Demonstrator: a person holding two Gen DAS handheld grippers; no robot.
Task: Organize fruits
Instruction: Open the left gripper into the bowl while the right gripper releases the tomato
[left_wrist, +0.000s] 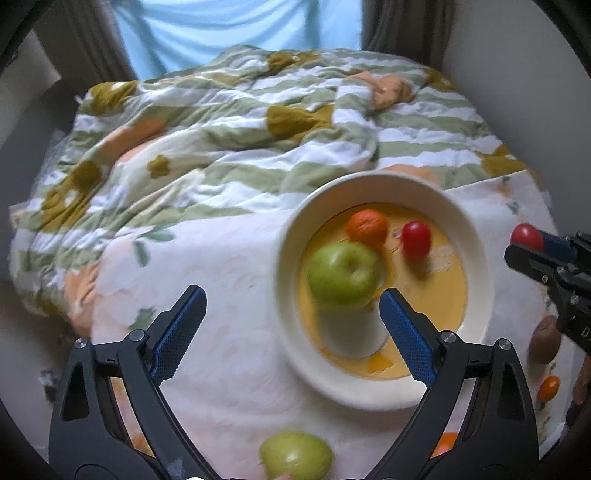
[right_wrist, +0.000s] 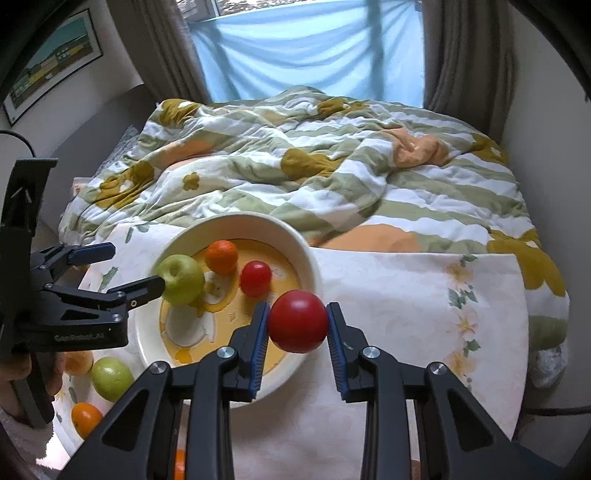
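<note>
A white bowl (left_wrist: 291, 295) (right_wrist: 310, 258) with a yellow floor stands on a pale floral cloth. In it are a green apple (left_wrist: 343, 275) (right_wrist: 181, 278), a small orange (left_wrist: 367, 227) (right_wrist: 221, 256) and a small red tomato (left_wrist: 415, 240) (right_wrist: 255, 278). My left gripper (left_wrist: 291, 332) (right_wrist: 133, 268) is open wide over the bowl's near-left rim. The apple, blurred, sits just past its fingertips and nothing is between them. My right gripper (right_wrist: 297, 321) (left_wrist: 546, 258) is shut on a round red fruit (right_wrist: 298, 320) (left_wrist: 526, 236) above the bowl's right rim.
Loose fruit lies on the cloth outside the bowl: a second green apple (left_wrist: 295, 458) (right_wrist: 110, 378), oranges (right_wrist: 86, 417) (left_wrist: 548, 387) and a brown kiwi (left_wrist: 545, 339). A rumpled striped duvet (right_wrist: 295, 166) fills the bed behind. A hand (right_wrist: 14, 369) holds the left gripper.
</note>
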